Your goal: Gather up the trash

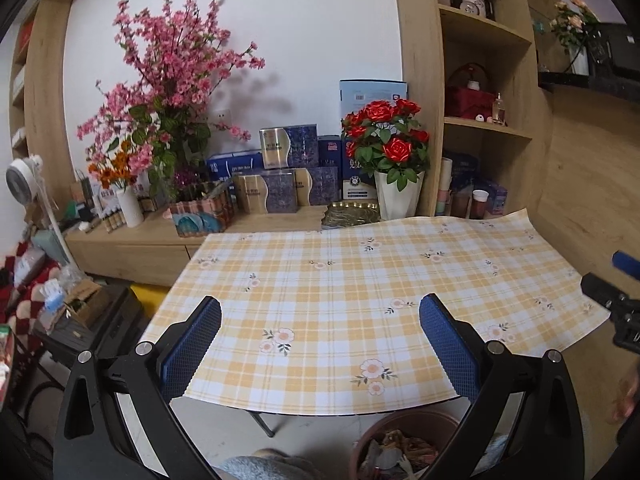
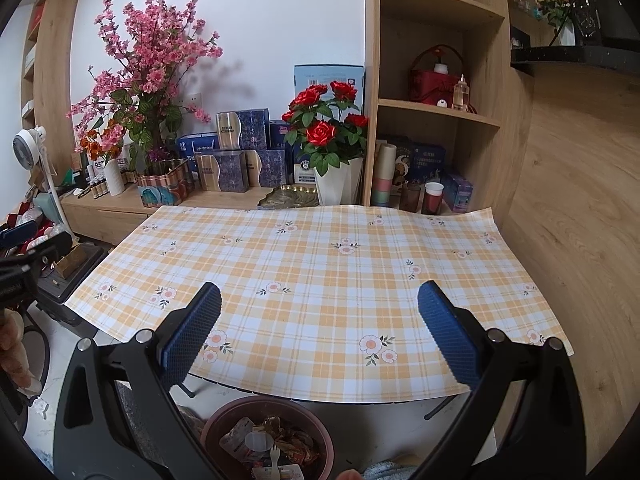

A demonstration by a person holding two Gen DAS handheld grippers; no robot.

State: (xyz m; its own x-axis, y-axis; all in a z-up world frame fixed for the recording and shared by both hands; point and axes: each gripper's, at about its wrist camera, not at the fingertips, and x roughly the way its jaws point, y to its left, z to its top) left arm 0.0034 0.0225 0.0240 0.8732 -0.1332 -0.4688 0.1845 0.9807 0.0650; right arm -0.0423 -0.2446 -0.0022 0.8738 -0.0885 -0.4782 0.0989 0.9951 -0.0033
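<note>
Both claws sit closest to me, the left claw point(image 1: 320, 312) and right claw point(image 2: 319, 300) each spread wide and holding nothing, hovering above the near edge of the counter point(image 2: 320, 264), whose plaid floral cloth looks bare of litter. Below that edge stands the brown trash bin point(image 2: 224, 420), set where scraps drop straight in; the wrappers point(image 2: 276, 440) and a small plastic fork point(image 2: 274, 456) lie inside it.

The table point(image 2: 320, 272) occupies the centre of both views, covered by a yellow-and-white plaid cloth point(image 1: 360, 280) with flower prints; no loose items rest on it. At lower centre, the floor point(image 2: 380, 432) carries a brown bin point(image 2: 268, 436) holding wrappers.
</note>
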